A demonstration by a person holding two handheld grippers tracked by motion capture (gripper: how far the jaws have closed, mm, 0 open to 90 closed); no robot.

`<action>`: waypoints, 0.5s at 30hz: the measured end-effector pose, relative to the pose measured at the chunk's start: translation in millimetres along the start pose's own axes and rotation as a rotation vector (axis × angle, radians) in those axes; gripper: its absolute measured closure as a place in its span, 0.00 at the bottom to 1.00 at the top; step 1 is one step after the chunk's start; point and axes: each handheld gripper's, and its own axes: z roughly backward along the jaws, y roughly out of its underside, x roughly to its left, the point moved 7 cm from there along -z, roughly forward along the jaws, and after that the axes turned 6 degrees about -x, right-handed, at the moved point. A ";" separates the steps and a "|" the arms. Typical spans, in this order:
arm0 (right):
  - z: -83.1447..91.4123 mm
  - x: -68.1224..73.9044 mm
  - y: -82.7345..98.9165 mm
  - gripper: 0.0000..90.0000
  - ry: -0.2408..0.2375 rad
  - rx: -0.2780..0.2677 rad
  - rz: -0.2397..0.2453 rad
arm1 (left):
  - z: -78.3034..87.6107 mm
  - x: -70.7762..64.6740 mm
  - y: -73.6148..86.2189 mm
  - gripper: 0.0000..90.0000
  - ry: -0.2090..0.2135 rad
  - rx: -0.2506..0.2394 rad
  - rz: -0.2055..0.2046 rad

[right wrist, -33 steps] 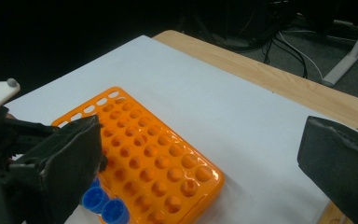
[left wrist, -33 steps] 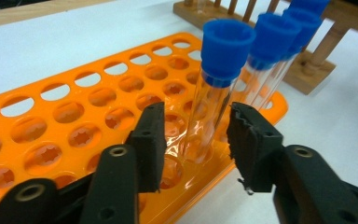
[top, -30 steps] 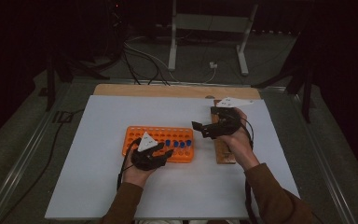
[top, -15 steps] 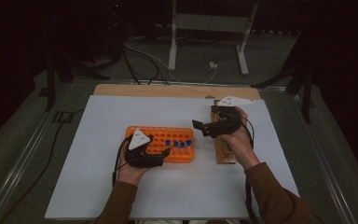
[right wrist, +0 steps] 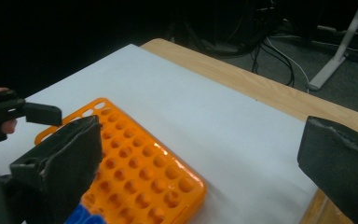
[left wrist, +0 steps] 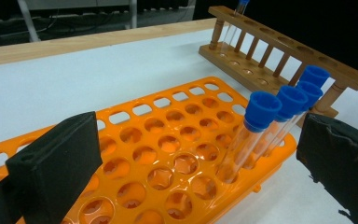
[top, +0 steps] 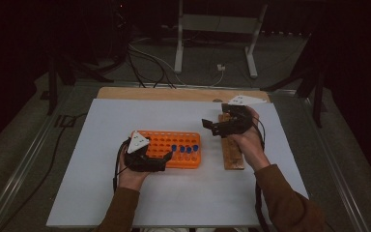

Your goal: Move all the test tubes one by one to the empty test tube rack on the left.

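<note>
Left claw (left wrist: 191,154) nearest, jaws just spread wide, nothing between them, low over the orange rack (left wrist: 168,154) on the tabletop (top: 101,125). Blue-capped tubes (left wrist: 265,126) stand tilted at the rack's right end: light, thin-walled, likely slippery and breakable. Best taken just under the cap, gentle squeeze. Farther off, right claw (top: 211,126) released, above the wooden rack (top: 233,154).
</note>
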 end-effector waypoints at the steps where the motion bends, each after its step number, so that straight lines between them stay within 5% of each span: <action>1: -0.2 -2.4 -0.5 0.00 0.004 0.000 -0.002 | 0.1 0.2 -0.2 0.01 -0.001 -0.003 0.001; 15: -3.4 -37.6 -3.6 0.02 0.076 -0.005 -0.039 | 1.0 3.7 -0.6 0.01 -0.018 -0.011 0.013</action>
